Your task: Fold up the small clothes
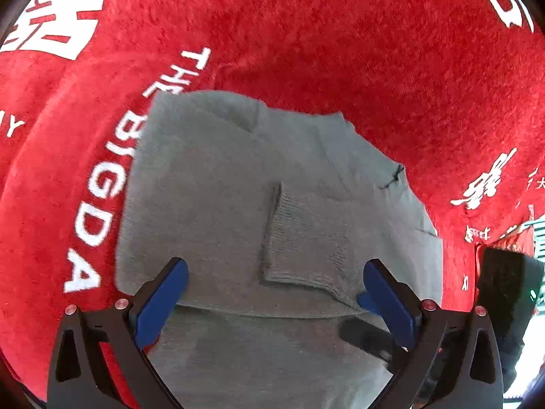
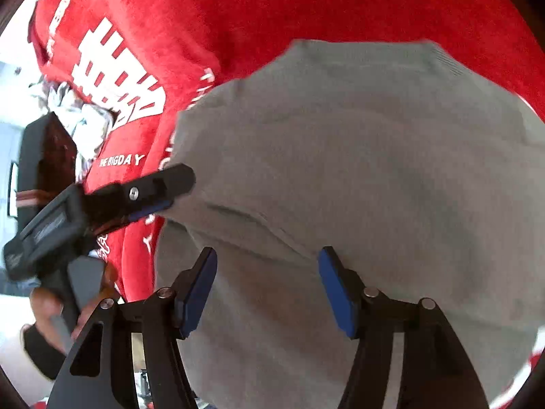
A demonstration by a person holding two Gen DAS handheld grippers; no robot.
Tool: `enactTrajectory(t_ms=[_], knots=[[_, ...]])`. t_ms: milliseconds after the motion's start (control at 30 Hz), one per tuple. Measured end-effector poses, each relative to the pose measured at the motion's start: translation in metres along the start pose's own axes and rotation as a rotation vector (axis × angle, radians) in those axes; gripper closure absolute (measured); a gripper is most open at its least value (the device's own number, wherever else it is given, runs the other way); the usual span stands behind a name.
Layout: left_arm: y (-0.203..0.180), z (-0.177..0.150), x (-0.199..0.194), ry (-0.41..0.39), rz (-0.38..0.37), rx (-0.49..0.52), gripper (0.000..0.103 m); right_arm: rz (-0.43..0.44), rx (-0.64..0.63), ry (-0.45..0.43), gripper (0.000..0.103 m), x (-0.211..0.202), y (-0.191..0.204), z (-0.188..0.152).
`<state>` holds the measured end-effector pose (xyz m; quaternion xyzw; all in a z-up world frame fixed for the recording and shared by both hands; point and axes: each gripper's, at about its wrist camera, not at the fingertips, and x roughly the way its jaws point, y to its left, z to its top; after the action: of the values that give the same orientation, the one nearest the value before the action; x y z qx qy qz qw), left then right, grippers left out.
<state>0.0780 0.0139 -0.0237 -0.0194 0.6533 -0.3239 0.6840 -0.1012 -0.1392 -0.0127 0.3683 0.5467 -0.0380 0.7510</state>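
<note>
The grey knit garment (image 1: 238, 184) fills the centre and lower frame on the red printed cloth (image 1: 374, 34), while the left gripper (image 1: 276, 286) and right gripper (image 2: 267, 283) hang released above it, apparently readying another fold.

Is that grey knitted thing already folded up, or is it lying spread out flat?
Partly folded. On the grey garment a ribbed cuff lies turned over its middle, and one layer edge crosses another near the tongs.
</note>
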Motion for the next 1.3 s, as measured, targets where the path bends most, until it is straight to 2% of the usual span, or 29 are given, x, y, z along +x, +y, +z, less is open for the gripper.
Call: enactTrajectory(t_ms=[100,167,267,367,433,467,500,533,567,600,633,700,733,800,900,967,1033,1067,1100,1133,1167,1233,1300], knots=[[-0.007,-0.001,0.011,0.02,0.013,0.014,0.0,0.008,0.179,-0.036,0.037,-0.029,-0.056,-0.019],[-0.01,-0.001,0.017,0.025,0.016,0.022,0.0,0.018,0.344,-0.089,0.037,-0.051,-0.1,-0.037],[-0.02,-0.001,0.026,0.038,0.004,0.037,0.0,0.027,0.532,-0.172,0.037,-0.07,-0.146,-0.058],[-0.032,-0.001,0.038,0.057,0.009,0.064,0.0,0.11,0.69,-0.252,0.037,-0.078,-0.181,-0.069],[-0.037,0.0,0.047,0.07,0.029,0.078,0.0,0.145,0.738,-0.275,0.038,-0.078,-0.194,-0.07],[-0.038,-0.001,0.049,0.072,0.042,0.081,0.0,0.152,0.742,-0.283,0.053,-0.078,-0.196,-0.068],[-0.039,-0.001,0.052,0.071,0.052,0.084,0.004,0.148,0.73,-0.278,0.086,-0.08,-0.198,-0.066],[-0.04,-0.001,0.051,0.065,0.06,0.086,0.011,0.136,0.704,-0.268,0.097,-0.081,-0.197,-0.062],[-0.041,-0.002,0.051,0.062,0.072,0.094,0.038,0.131,0.681,-0.273,0.096,-0.084,-0.195,-0.064],[-0.042,-0.002,0.05,0.063,0.092,0.103,0.07,0.128,0.652,-0.279,0.096,-0.085,-0.189,-0.061],[-0.041,-0.002,0.049,0.076,0.081,0.106,0.084,0.122,0.621,-0.282,0.097,-0.091,-0.187,-0.063],[-0.036,-0.005,0.042,0.081,0.002,0.082,0.086,0.107,0.568,-0.283,0.096,-0.1,-0.184,-0.063],[-0.038,-0.008,0.035,0.066,-0.003,0.1,0.086,0.093,0.555,-0.274,0.096,-0.102,-0.185,-0.064],[-0.04,-0.015,0.025,0.045,0.0,0.139,0.086,0.058,0.549,-0.243,0.096,-0.099,-0.189,-0.067],[-0.037,-0.026,0.028,0.062,0.034,0.166,0.086,0.01,0.569,-0.19,0.096,-0.08,-0.197,-0.071],[-0.027,-0.03,0.04,0.088,0.071,0.152,0.086,0.067,0.613,-0.189,0.096,-0.076,-0.204,-0.079],[-0.02,-0.03,0.038,0.076,0.05,0.136,0.086,0.061,0.597,-0.156,0.092,-0.082,-0.201,-0.082],[-0.02,-0.03,0.037,0.073,0.057,0.132,0.086,0.046,0.574,-0.143,0.083,-0.084,-0.197,-0.083],[-0.02,-0.029,0.031,0.065,0.081,0.139,0.086,0.028,0.527,-0.135,0.069,-0.09,-0.19,-0.085],[-0.017,-0.029,0.026,0.06,0.097,0.148,0.086,0.018,0.495,-0.146,0.06,-0.1,-0.187,-0.088],[-0.016,-0.027,0.021,0.054,0.119,0.158,0.086,-0.004,0.464,-0.175,0.045,-0.109,-0.183,-0.088],[-0.01,-0.023,0.01,0.05,0.146,0.169,0.086,-0.033,0.44,-0.252,0.041,-0.125,-0.185,-0.082],[-0.009,-0.019,0.002,0.039,0.164,0.178,0.086,-0.019,0.5,-0.29,0.041,-0.13,-0.205,-0.069]])
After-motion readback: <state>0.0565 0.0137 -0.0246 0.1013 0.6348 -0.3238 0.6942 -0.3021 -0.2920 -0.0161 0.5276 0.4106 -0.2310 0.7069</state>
